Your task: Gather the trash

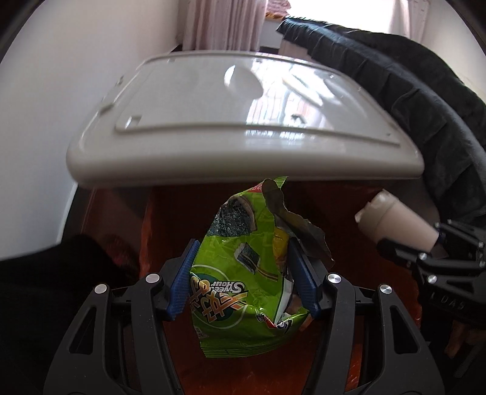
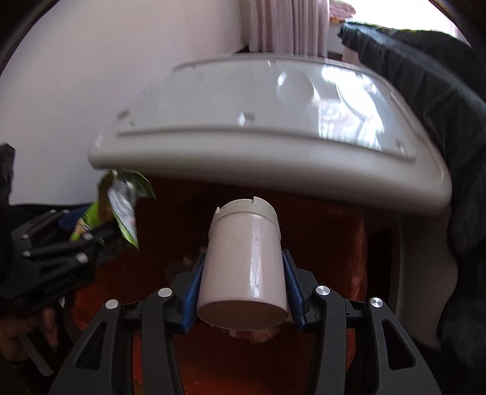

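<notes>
Green snack wrapper (image 1: 243, 267), crumpled and torn open at its top, sat pinched between the blue pads of the left gripper (image 1: 243, 276), fingers (image 1: 180, 285) closed partway onto both its sides. Pale plastic cup (image 2: 243, 270) lay on its side, rim pointing away, clamped between the right gripper (image 2: 241, 288) fingers (image 2: 194, 291), closed snug on its wall. Both items hung in the air just under the raised grey bin lid (image 1: 243, 121), over the reddish-brown bin interior (image 1: 349, 218). Dark jacket (image 1: 410, 106) draped by the lid's right edge. White wall (image 1: 60, 106) left, pink curtain (image 1: 221, 21) behind.
</notes>
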### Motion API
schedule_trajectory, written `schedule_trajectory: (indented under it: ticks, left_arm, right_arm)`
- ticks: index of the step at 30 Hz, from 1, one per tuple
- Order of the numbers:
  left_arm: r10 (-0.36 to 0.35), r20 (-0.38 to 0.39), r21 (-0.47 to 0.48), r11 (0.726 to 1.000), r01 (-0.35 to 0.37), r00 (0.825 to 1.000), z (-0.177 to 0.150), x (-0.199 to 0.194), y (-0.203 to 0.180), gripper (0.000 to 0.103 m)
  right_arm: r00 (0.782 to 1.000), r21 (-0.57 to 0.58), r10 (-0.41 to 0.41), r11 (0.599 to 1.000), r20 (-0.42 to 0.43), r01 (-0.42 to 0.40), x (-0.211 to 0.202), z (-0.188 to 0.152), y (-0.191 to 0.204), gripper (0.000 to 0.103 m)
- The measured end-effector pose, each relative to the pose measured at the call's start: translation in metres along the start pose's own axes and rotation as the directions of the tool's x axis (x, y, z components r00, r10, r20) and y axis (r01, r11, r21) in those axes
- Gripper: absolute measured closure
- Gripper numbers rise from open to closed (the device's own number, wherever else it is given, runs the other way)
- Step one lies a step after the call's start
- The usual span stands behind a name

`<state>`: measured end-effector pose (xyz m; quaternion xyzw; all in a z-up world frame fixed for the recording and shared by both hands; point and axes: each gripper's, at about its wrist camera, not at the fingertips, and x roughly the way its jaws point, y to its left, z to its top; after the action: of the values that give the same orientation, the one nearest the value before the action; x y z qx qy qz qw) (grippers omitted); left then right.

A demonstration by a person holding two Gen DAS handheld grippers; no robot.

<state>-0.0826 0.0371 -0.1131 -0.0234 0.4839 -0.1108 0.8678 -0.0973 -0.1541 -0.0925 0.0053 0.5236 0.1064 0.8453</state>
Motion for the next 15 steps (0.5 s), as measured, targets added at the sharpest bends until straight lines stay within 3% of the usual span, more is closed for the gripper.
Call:
schedule_trajectory:
  ticks: [4, 6, 8, 11, 15]
  left_arm:
    - [0.023, -0.015, -0.026, 0.999, -0.024, 1.0, -0.007, 0.001, 0.006, 0.044]
    - [0.026, -0.03, -0.041, 0.999, -0.027, 0.999, -0.008, 0.003, 0.008, 0.037]
    - [0.027, -0.047, -0.063, 0.998, -0.03, 0.999, -0.008, 0.004, 0.008, 0.025]
    - [0.07, -0.074, -0.068, 0.995, -0.075, 0.995, -0.006, 0.006, 0.008, 0.017]
    - [0.055, -0.039, -0.064, 0.996, -0.057, 0.998, -0.002, -0.002, 0.007, 0.015]
  right_arm:
    - [0.998, 0.024, -0.024, 0.999, -0.058, 0.025, 0.016, -0.014, -0.006, 0.056]
    - [0.997, 0.039, -0.025, 0.999, -0.078, 0.028, 0.021, -0.014, -0.009, 0.053]
    - [0.996, 0.058, -0.021, 0.998, -0.09, 0.026, 0.024, -0.014, -0.013, 0.02]
    - [0.998, 0.081, -0.036, 0.996, -0.054, 0.04, 0.019, -0.012, -0.016, 0.015]
    - [0.998, 0.075, -0.066, 0.995, 0.007, 0.066, 0.01, -0.01, -0.015, 0.01]
